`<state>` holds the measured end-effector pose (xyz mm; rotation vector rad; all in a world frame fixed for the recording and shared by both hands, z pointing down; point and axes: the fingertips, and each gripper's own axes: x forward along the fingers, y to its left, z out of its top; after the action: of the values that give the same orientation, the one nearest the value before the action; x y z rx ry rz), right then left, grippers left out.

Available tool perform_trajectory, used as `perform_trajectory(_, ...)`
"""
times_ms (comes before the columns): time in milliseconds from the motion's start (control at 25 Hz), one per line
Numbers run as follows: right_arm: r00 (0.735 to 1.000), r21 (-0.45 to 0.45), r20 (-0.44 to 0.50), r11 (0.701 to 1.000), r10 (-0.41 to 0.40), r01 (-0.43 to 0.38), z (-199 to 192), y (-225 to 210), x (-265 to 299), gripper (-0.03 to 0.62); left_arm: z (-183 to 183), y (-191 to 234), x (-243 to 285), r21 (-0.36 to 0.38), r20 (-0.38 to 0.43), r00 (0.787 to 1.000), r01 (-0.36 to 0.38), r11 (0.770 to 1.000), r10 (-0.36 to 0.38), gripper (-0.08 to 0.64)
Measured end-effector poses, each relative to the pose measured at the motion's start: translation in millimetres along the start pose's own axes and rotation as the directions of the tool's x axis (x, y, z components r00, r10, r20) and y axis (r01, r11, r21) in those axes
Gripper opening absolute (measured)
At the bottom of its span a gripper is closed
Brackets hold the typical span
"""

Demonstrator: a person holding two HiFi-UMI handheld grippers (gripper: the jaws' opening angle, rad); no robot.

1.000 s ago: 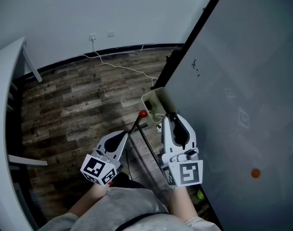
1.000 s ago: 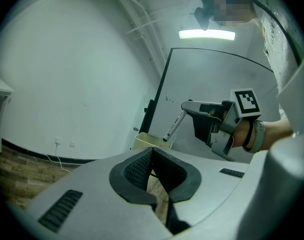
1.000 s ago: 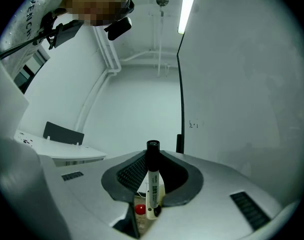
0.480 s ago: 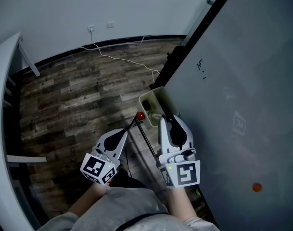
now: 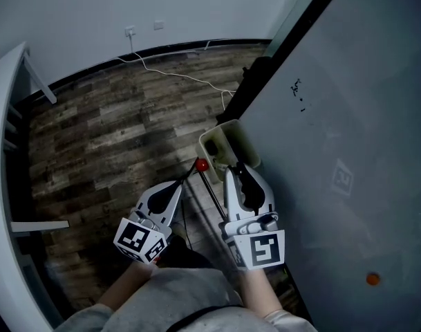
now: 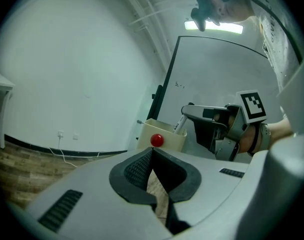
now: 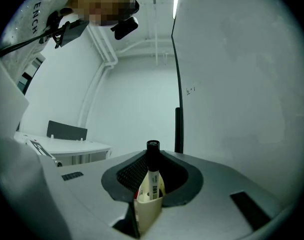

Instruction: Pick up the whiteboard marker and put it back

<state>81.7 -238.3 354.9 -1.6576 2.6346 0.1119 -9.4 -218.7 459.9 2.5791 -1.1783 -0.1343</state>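
If let go too early, the whiteboard marker (image 7: 152, 183) could catch the rim of the beige holder (image 5: 224, 128) on the whiteboard (image 5: 348, 116) and drop to the floor, since it sits at a slant. The right gripper (image 7: 152, 159) is clenched on the marker's body, just over the holder; the left gripper (image 6: 152, 152) hangs closed and empty to its left

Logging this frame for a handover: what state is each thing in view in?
left gripper: shut, empty.
right gripper: shut on the whiteboard marker.
whiteboard marker: capped, lower end at the holder's rim.
holder: open-topped, beside the whiteboard.
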Motion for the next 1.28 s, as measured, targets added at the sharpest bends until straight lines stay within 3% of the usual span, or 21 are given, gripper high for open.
perform_trajectory(1280, 1.0, -0.002, -0.025, 1.0, 0.003, -0.003, -28, -1, 5, 0.081, -20, 5, 10, -0.027, -0.053, 0.998, -0.018, 0.999, 0.016, 0.015)
